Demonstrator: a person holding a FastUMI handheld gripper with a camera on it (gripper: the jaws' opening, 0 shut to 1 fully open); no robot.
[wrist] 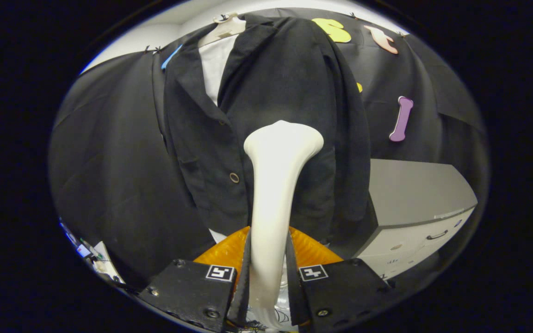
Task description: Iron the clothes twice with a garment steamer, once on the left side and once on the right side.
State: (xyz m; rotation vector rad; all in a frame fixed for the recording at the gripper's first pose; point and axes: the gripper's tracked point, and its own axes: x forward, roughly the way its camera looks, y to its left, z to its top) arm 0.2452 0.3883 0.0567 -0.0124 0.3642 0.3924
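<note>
A black jacket (271,92) hangs on a white hanger (225,27) over a white form, its front facing me. My gripper (269,249) is shut on the white garment steamer (275,185), both fingers pressing on its handle. The steamer's wide head (284,141) stands against the jacket's front, just right of the button line and a little above a round button (234,177). The lower part of the jacket's middle is hidden behind the steamer.
A grey cabinet (414,203) with a drawer handle stands to the right of the jacket, close to its hem. Black cloth hangs behind and to the left. Some small clutter (90,254) lies low on the left.
</note>
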